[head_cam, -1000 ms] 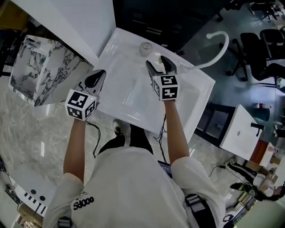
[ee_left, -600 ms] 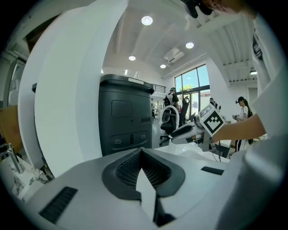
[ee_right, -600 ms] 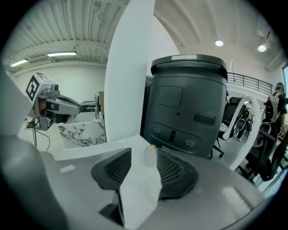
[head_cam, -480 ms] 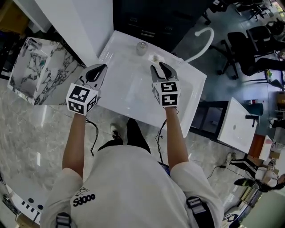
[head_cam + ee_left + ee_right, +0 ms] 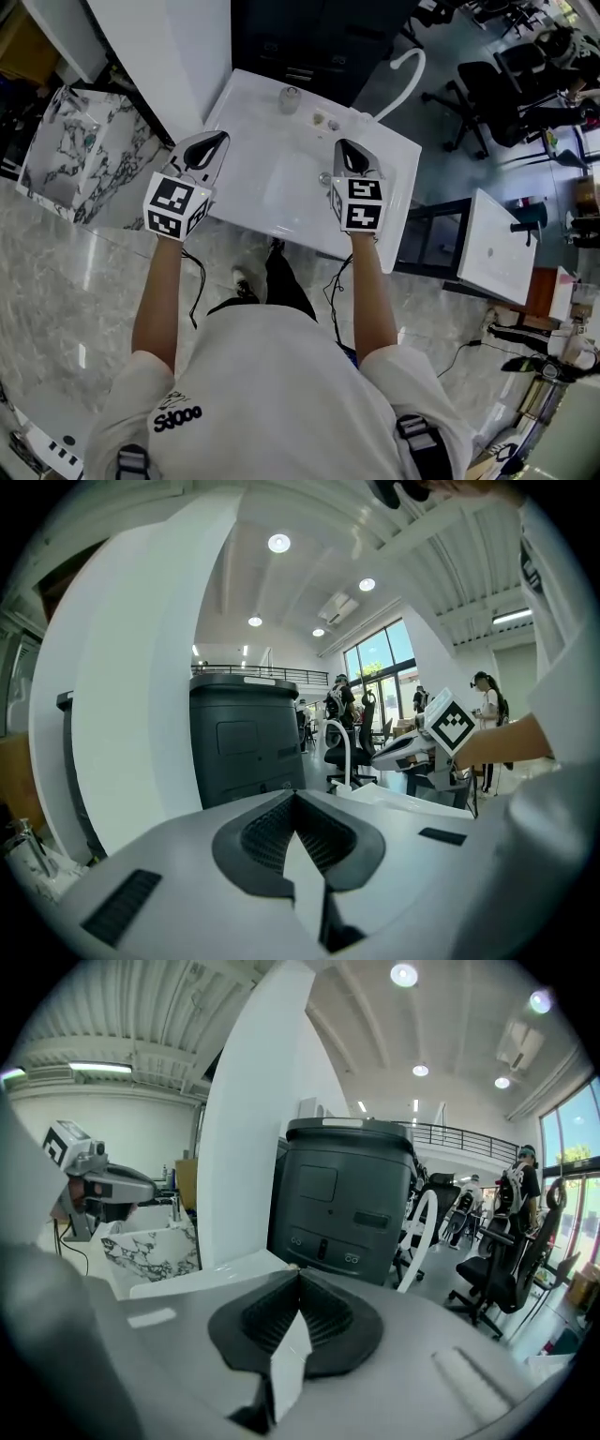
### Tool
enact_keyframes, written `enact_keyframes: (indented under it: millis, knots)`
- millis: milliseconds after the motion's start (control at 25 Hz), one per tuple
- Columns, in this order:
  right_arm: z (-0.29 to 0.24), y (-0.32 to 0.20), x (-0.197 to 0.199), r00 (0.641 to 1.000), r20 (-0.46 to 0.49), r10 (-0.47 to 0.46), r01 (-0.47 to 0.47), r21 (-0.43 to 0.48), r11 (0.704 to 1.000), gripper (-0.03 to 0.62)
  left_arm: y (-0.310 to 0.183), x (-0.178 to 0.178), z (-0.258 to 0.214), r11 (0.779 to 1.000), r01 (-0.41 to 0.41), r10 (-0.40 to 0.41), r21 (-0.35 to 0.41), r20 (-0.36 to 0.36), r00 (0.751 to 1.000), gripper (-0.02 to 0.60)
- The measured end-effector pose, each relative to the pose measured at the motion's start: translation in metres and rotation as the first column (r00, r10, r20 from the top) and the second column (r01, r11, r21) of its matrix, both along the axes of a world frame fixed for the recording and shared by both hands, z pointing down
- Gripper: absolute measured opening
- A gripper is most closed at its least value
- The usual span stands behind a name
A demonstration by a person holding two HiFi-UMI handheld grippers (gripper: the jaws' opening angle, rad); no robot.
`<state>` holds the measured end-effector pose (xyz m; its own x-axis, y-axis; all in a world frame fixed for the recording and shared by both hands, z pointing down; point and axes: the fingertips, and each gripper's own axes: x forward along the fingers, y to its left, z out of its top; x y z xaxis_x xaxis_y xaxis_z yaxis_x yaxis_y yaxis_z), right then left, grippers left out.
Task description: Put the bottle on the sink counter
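In the head view a white sink counter (image 5: 246, 112) lies ahead of me. Near its back edge stand a small grey bottle (image 5: 290, 98) and two tiny pale items (image 5: 325, 121). My left gripper (image 5: 211, 145) is shut and empty over the counter's left edge. My right gripper (image 5: 349, 150) hangs over the right side of the basin (image 5: 286, 187), short of the pale items. Its jaws have just been closing with nothing between them, and they now stand shut. The left gripper view shows its own tips (image 5: 295, 794) meeting. In the right gripper view the tips (image 5: 300, 1272) also touch.
A curved white faucet (image 5: 405, 70) rises behind the counter's right corner. A dark cabinet (image 5: 300, 33) stands behind the sink. A marble-patterned box (image 5: 66, 150) sits to the left, with a white panel (image 5: 159, 47) above it. A small white table (image 5: 502, 248) and office chairs (image 5: 497, 84) are at the right.
Both grippers have pulled back from the counter's rear and risen. The right gripper's jaws, open around a pale item a second ago, have shut empty; the item stays on the counter.
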<state>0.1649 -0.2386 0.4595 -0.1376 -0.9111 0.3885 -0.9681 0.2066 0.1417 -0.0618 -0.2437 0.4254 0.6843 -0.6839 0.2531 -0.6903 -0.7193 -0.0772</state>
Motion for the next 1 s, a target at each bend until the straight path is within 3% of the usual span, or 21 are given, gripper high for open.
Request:
enact_keyframes:
  millis: [400,1000]
  knots:
    - [-0.059,0.048,-0.013,1.000,0.004,-0.031,0.031,0.125,0.992,0.011,0.024,-0.002,-0.027,0.997,-0.019,0.020,0.069,-0.008,1.000,0.000]
    - [-0.134,0.098,-0.042,0.994,-0.002,-0.110,0.107,0.277,0.955,0.009,0.058,0.001,-0.070,0.986,-0.056,0.062,0.155,-0.030,0.998,0.000]
